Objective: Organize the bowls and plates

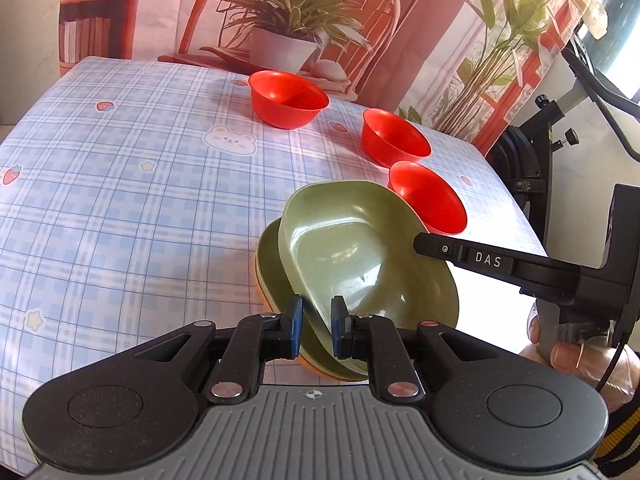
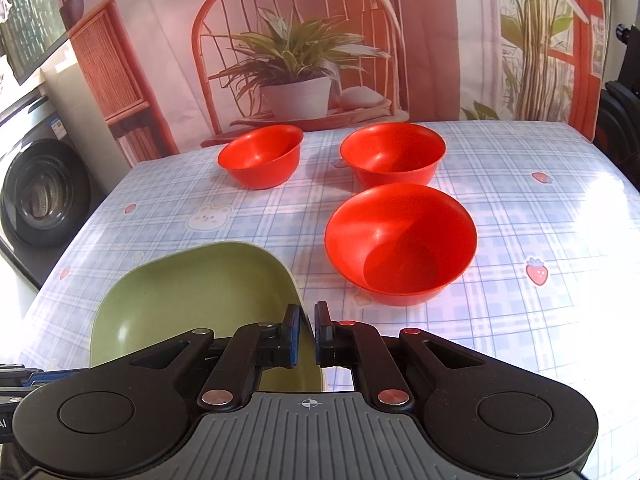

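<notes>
A green squarish plate [image 1: 344,248] is tilted up over a stack of a green plate [image 1: 272,264] and an orange one beneath. My left gripper [image 1: 316,330] straddles the tilted plate's near rim with a gap on each side. My right gripper [image 2: 308,334] straddles the same plate's [image 2: 200,300] right rim; its arm shows in the left wrist view [image 1: 480,260]. Three red bowls stand on the table: a far left one [image 2: 260,156], a far right one [image 2: 392,152], and a near one [image 2: 400,240].
The table has a blue checked cloth [image 1: 120,200] with bear and strawberry prints. A printed backdrop [image 2: 300,40] hangs behind the far edge. A washing machine [image 2: 40,192] stands left of the table. Black stand gear [image 1: 528,160] is at the right.
</notes>
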Demonstrator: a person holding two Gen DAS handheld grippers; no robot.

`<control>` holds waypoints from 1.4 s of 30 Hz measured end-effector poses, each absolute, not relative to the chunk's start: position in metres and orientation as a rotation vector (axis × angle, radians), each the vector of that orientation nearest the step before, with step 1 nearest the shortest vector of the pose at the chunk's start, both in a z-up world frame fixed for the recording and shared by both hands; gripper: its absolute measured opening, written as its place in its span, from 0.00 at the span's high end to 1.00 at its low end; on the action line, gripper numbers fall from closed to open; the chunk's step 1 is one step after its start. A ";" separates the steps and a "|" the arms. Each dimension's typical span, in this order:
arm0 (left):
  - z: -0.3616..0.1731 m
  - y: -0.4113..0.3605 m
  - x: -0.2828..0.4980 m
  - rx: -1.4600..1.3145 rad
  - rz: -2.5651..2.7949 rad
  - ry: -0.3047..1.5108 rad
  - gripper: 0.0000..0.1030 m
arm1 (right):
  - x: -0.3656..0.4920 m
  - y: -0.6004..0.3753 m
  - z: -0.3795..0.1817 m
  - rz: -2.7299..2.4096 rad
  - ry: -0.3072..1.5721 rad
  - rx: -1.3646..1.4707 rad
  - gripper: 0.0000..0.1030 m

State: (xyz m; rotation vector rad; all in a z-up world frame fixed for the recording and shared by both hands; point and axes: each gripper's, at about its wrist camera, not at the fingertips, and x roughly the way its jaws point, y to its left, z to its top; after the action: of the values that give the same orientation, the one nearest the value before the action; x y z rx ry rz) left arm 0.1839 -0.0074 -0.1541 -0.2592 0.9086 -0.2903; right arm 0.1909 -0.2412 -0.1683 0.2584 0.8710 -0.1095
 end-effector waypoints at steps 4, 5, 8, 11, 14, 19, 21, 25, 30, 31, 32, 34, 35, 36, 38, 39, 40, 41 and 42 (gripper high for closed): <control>-0.160 -0.006 0.183 -0.268 -0.287 0.916 0.85 | 0.190 -0.239 -0.172 -0.111 0.870 0.259 0.94; -0.161 -0.007 0.183 -0.267 -0.288 0.923 0.85 | 0.192 -0.239 -0.172 -0.111 0.872 0.255 0.94; -0.165 -0.008 0.182 -0.265 -0.288 0.934 0.85 | 0.195 -0.237 -0.176 -0.117 0.877 0.245 0.94; -0.169 -0.007 0.182 -0.273 -0.284 0.933 0.85 | 0.198 -0.235 -0.179 -0.118 0.880 0.229 0.94; -0.173 -0.007 0.185 -0.271 -0.274 0.942 0.85 | 0.201 -0.230 -0.180 -0.110 0.878 0.195 0.94; -0.178 -0.013 0.188 -0.235 -0.276 0.963 0.85 | 0.206 -0.230 -0.180 -0.108 0.865 0.180 0.93; -0.179 -0.011 0.188 -0.241 -0.277 0.967 0.85 | 0.206 -0.228 -0.183 -0.114 0.874 0.152 0.93; -0.180 -0.009 0.186 -0.262 -0.272 0.967 0.85 | 0.204 -0.226 -0.185 -0.123 0.884 0.131 0.93; -0.179 -0.002 0.185 -0.289 -0.260 0.962 0.83 | 0.190 -0.230 -0.176 -0.130 0.850 0.148 0.86; -0.180 -0.002 0.185 -0.295 -0.260 0.966 0.82 | 0.186 -0.233 -0.175 -0.136 0.849 0.161 0.86; -0.181 -0.002 0.185 -0.300 -0.262 0.967 0.82 | 0.183 -0.235 -0.175 -0.142 0.849 0.172 0.86; -0.183 -0.002 0.184 -0.308 -0.267 0.969 0.82 | 0.178 -0.239 -0.176 -0.150 0.852 0.188 0.85; -0.183 -0.003 0.184 -0.308 -0.270 0.970 0.82 | 0.175 -0.240 -0.177 -0.148 0.853 0.196 0.86; -0.184 -0.003 0.184 -0.308 -0.272 0.971 0.82 | 0.173 -0.241 -0.178 -0.144 0.857 0.202 0.87; -0.185 -0.004 0.184 -0.307 -0.276 0.971 0.82 | 0.170 -0.239 -0.182 -0.137 0.870 0.213 0.91; -0.186 -0.004 0.185 -0.308 -0.278 0.971 0.82 | 0.168 -0.239 -0.184 -0.131 0.878 0.225 0.94; -0.186 -0.005 0.185 -0.310 -0.281 0.972 0.82 | 0.167 -0.239 -0.187 -0.126 0.886 0.240 0.94; -0.187 -0.005 0.185 -0.311 -0.286 0.973 0.82 | 0.166 -0.239 -0.189 -0.127 0.890 0.251 0.95; -0.187 -0.006 0.185 -0.313 -0.291 0.972 0.82 | 0.165 -0.239 -0.190 -0.131 0.885 0.258 0.95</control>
State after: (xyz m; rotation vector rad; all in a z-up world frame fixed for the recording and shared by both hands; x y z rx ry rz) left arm 0.1851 -0.0059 -0.1874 -0.3125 0.9722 -0.2910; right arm 0.1651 -0.2390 -0.1897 0.2583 0.8845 -0.1307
